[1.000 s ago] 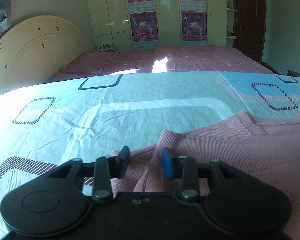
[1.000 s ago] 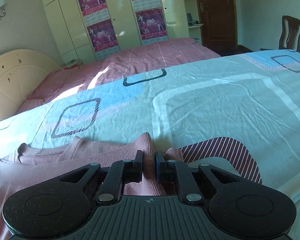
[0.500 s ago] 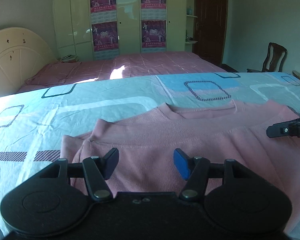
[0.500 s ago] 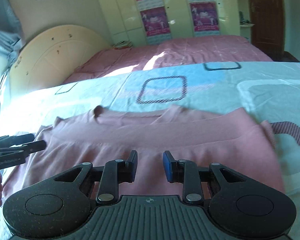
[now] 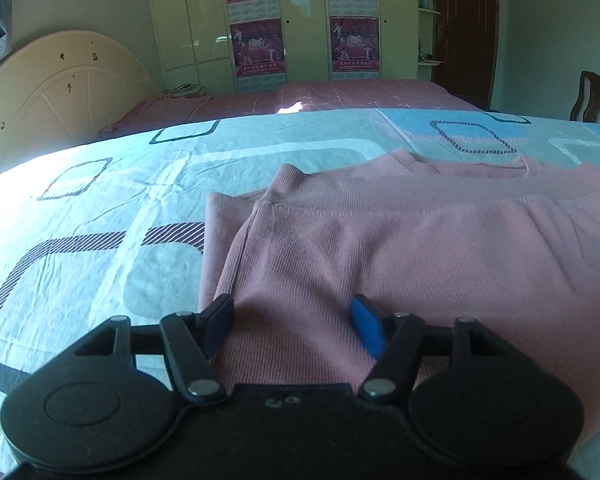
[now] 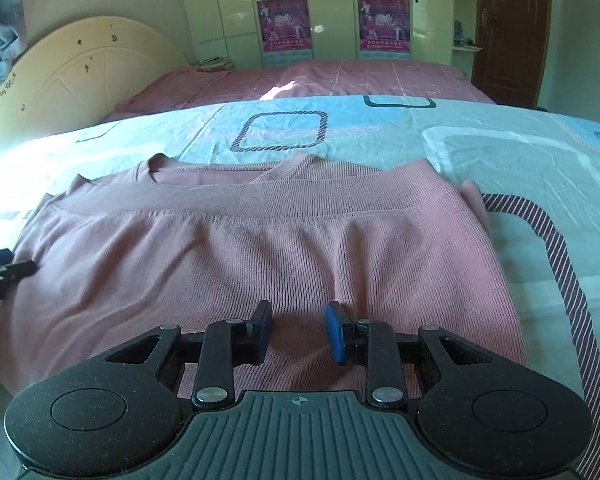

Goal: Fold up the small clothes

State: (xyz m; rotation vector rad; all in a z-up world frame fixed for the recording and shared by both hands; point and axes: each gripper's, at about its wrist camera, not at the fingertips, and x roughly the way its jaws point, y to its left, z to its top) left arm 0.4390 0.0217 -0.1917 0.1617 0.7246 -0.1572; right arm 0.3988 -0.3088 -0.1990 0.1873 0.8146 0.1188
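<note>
Patterned bedsheet, posters, headboard

The left gripper is seen at the bottom of the left wrist view, angled downward, its jaws held wide apart with nothing pressed between the pads. The right gripper is seen at the bottom centre of the right wrist view, likewise tilted down, its jaws parted by a narrower gap and clamped on nothing. The left gripper's dark fingertips are also caught at the left edge of the right wrist view.
</note>
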